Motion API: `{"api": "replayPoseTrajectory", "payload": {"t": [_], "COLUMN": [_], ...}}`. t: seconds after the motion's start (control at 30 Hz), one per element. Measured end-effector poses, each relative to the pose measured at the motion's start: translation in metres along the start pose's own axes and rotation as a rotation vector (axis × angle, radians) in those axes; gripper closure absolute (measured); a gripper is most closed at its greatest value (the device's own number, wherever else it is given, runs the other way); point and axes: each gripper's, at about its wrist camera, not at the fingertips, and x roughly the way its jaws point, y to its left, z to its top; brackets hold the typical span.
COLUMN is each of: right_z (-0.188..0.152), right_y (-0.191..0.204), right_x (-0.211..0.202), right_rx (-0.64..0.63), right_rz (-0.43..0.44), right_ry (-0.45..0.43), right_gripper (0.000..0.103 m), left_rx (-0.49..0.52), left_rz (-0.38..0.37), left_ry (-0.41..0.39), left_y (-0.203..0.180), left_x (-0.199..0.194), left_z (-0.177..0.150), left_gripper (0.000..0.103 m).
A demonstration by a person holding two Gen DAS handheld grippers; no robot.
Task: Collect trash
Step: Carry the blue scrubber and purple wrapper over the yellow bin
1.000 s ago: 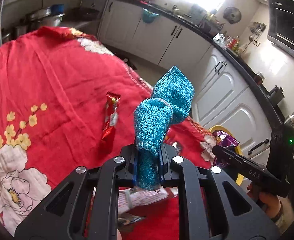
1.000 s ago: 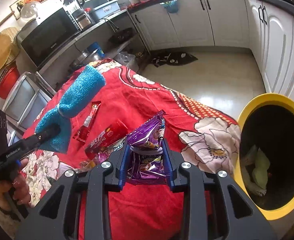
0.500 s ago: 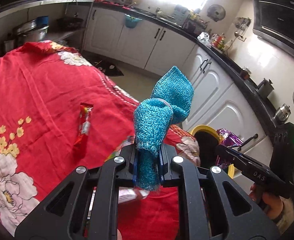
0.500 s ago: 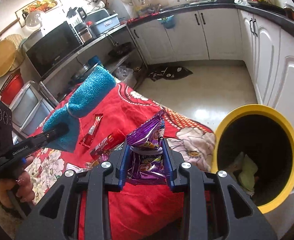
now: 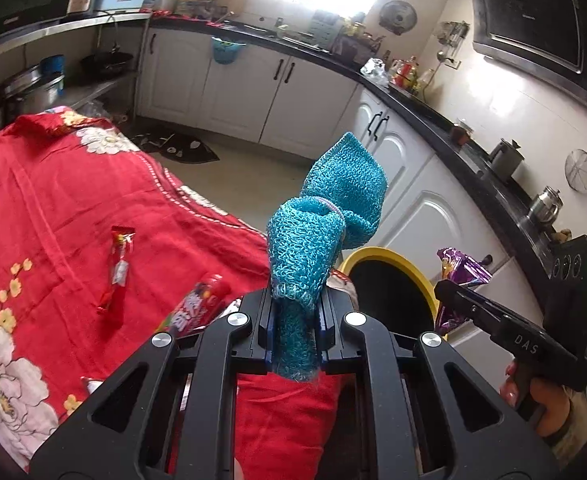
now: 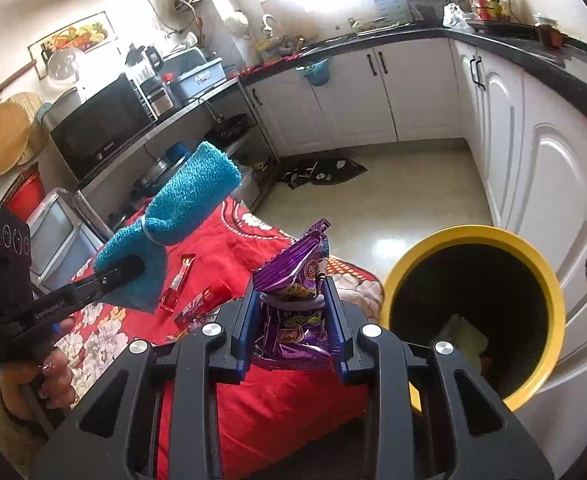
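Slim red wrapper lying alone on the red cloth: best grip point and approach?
Take the slim red wrapper across its narrow middle, coming straight down from above with the jaws spanning its short width. It lies flat and lengthwise on the red cloth, apart from the other wrappers, so its long edges are free on both sides.

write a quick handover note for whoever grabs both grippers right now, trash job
Left gripper: shut on a teal knitted cloth, held up in the air.
Right gripper: shut on a purple snack wrapper, near the yellow bin but not yet over its mouth.
Bin stands on the floor beside the table; some trash already lies inside.
On the red floral tablecloth: a thin red wrapper, a red candy pack, and more scraps near the front edge.
Left to do: drop the purple wrapper in, then collect the rest.
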Motion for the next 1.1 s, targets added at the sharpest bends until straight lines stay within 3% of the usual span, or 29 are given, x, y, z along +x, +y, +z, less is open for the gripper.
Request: {"api": "replayPoseTrajectory", "payload": {"t": [0.53, 1.1], "right_z": [0.003, -0.006], "right_y": [-0.031, -0.085], "right_x": [-0.043, -0.072], "right_rx": [0.027, 0.078], "right_rz": [-0.102, -0.289], "right_ry": [-0.097, -0.146], "right_gripper": [0.074, 0.074], "left_rx": [0.070, 0.171], "left_rz": [-0.060, -0.162], "left_ry": [0.016, 0.115], "left_y": [-0.043, -0.114], "left_x": [0.017, 0.081], "left_z": [0.004, 0.001], "left_gripper": [0.094, 0.093]}}
